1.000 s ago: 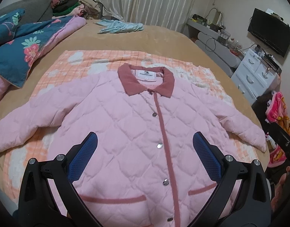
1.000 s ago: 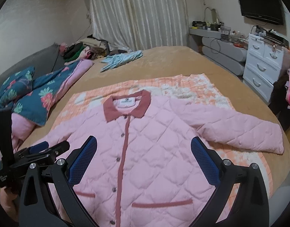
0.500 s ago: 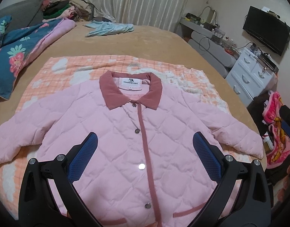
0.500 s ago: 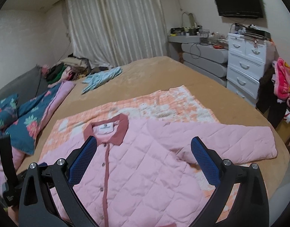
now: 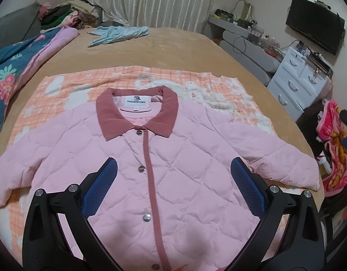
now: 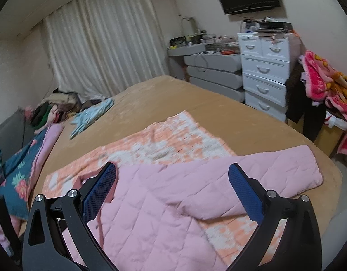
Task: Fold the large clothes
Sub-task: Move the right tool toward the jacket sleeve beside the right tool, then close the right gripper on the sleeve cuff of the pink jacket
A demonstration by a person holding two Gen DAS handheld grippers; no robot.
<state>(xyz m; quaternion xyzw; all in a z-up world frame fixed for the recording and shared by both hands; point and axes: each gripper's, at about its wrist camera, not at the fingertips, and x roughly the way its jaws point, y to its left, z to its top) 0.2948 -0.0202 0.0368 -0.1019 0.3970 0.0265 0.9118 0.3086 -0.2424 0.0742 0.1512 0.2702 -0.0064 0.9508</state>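
A pink quilted jacket (image 5: 184,158) with a dark pink collar (image 5: 137,115) lies flat and buttoned, front up, on an orange checked blanket (image 5: 67,85) on the bed. Both sleeves are spread out sideways. My left gripper (image 5: 173,180) is open and empty above the jacket's chest. My right gripper (image 6: 172,187) is open and empty above the jacket's right shoulder; the jacket (image 6: 155,214) and its right sleeve (image 6: 275,171) show in that view.
The tan bed (image 5: 173,49) carries a light blue garment (image 5: 119,33), a floral quilt (image 5: 17,61) at the left and a clothes pile (image 5: 64,15) at the back. White drawers (image 6: 263,76) and a pink towel (image 6: 327,88) stand right of the bed.
Both grippers moved forward over the jacket toward the collar. The right gripper also swung right, toward the right sleeve. Both stayed open.
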